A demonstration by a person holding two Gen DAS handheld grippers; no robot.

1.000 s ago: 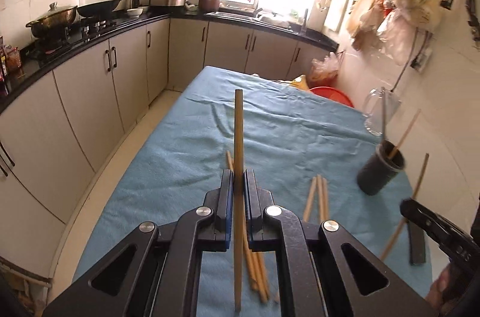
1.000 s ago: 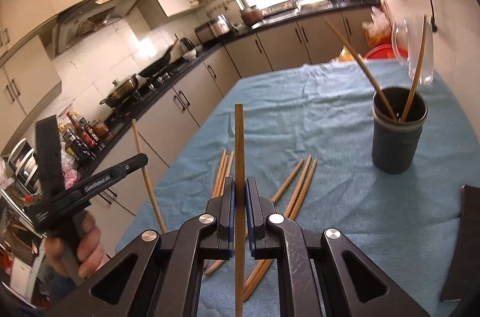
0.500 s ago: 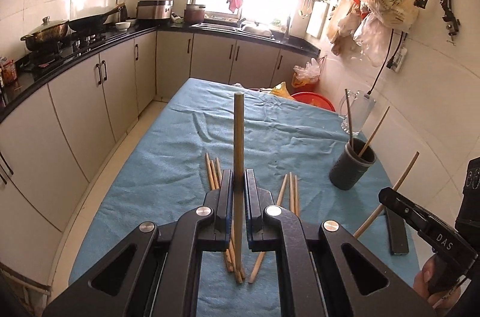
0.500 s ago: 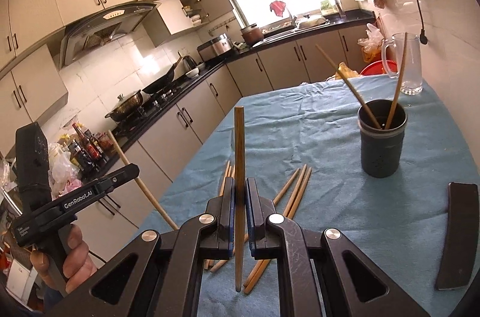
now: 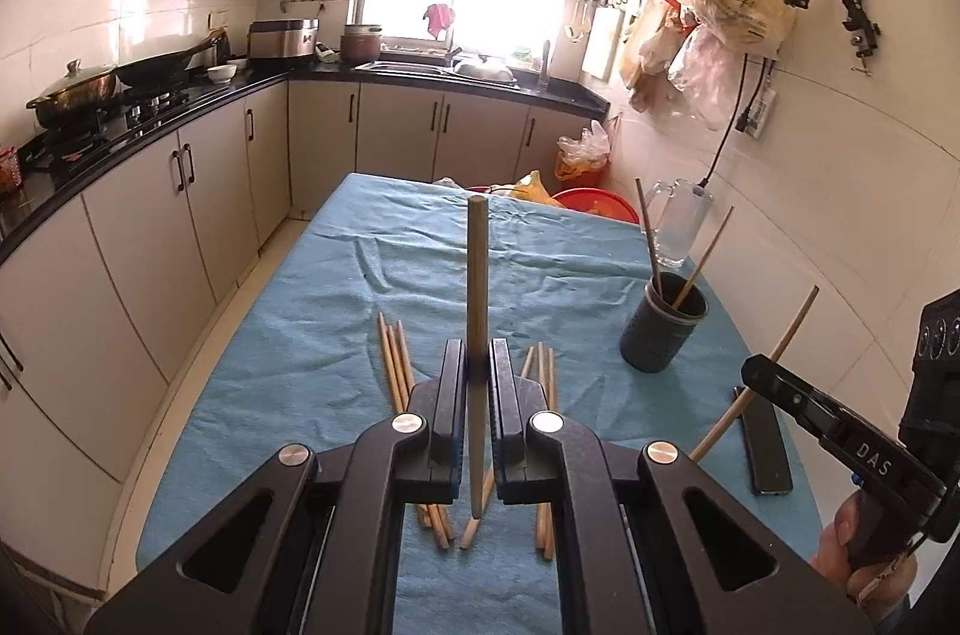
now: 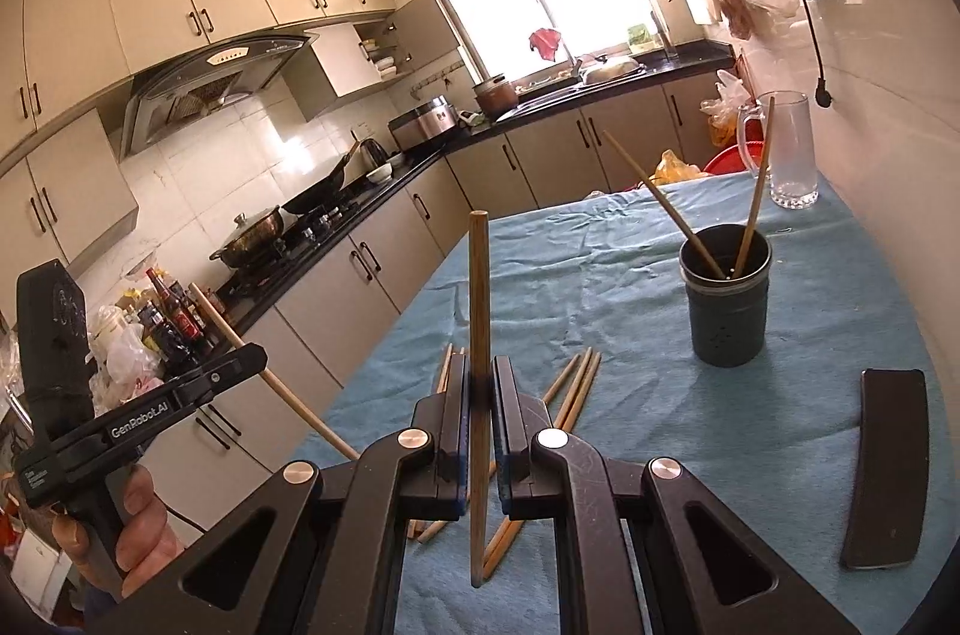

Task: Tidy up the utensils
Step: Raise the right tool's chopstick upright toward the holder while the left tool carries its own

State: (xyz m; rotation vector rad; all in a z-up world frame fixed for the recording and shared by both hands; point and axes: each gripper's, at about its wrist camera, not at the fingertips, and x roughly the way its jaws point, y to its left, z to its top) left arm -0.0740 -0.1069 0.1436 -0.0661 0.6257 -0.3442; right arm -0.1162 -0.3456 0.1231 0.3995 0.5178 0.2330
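Observation:
My left gripper (image 5: 477, 353) is shut on a wooden chopstick (image 5: 476, 287) that stands upright between its jaws, above the blue tablecloth. My right gripper (image 6: 478, 365) is shut on another upright chopstick (image 6: 479, 299). Several loose chopsticks (image 5: 393, 359) lie on the cloth below both grippers, also in the right wrist view (image 6: 579, 383). A dark holder cup (image 5: 663, 323) with two chopsticks in it stands to the right, also in the right wrist view (image 6: 726, 305). Each gripper shows in the other's view: the right one (image 5: 750, 374), the left one (image 6: 258, 356).
A flat black bar (image 6: 885, 467) lies on the cloth near the right edge. A glass mug (image 6: 786, 155) stands at the far right by the wall. Kitchen cabinets (image 5: 180, 191) and a stove line the left side. The table's left edge (image 5: 198, 395) drops to the floor.
Both grippers have pulled back and risen with their chopsticks; the cup and loose chopsticks look farther away. Both stay shut.

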